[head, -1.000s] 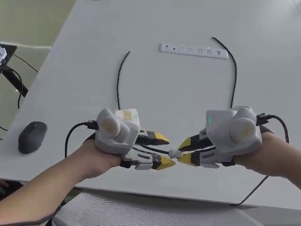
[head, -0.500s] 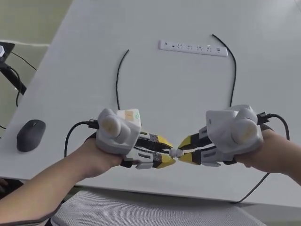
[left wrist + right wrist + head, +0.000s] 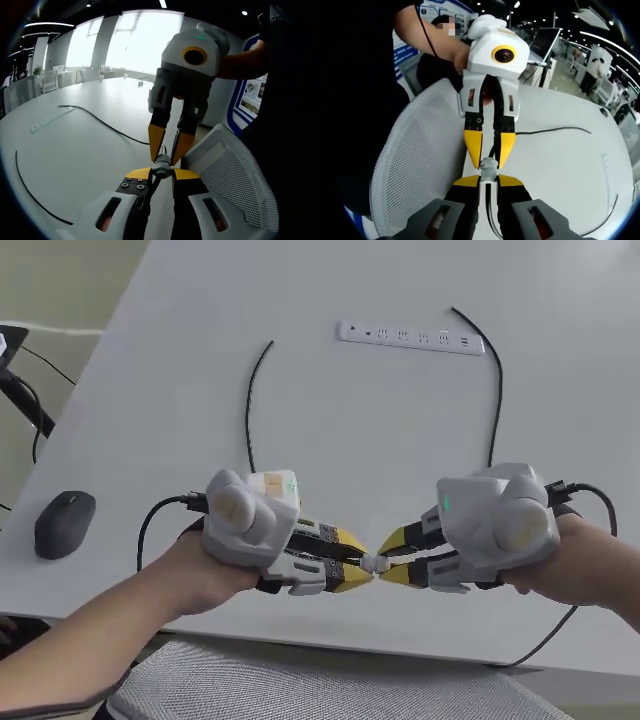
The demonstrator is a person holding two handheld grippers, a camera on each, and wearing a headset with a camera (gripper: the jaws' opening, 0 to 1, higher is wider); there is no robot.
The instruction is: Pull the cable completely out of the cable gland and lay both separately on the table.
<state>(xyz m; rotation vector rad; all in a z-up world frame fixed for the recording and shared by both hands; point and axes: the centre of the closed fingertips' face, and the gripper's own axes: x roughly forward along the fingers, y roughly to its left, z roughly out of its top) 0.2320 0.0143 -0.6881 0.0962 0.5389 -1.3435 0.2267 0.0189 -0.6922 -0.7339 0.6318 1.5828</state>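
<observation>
Two-handed, level: left claw [image 3: 352, 560], right claw [image 3: 393, 557] tip-to-tip at cable gland [image 3: 374, 564]; jaws narrow, clamped or not unclear.

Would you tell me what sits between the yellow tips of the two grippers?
A small white cable gland on a thin black cable, clearest in both gripper views.
</observation>
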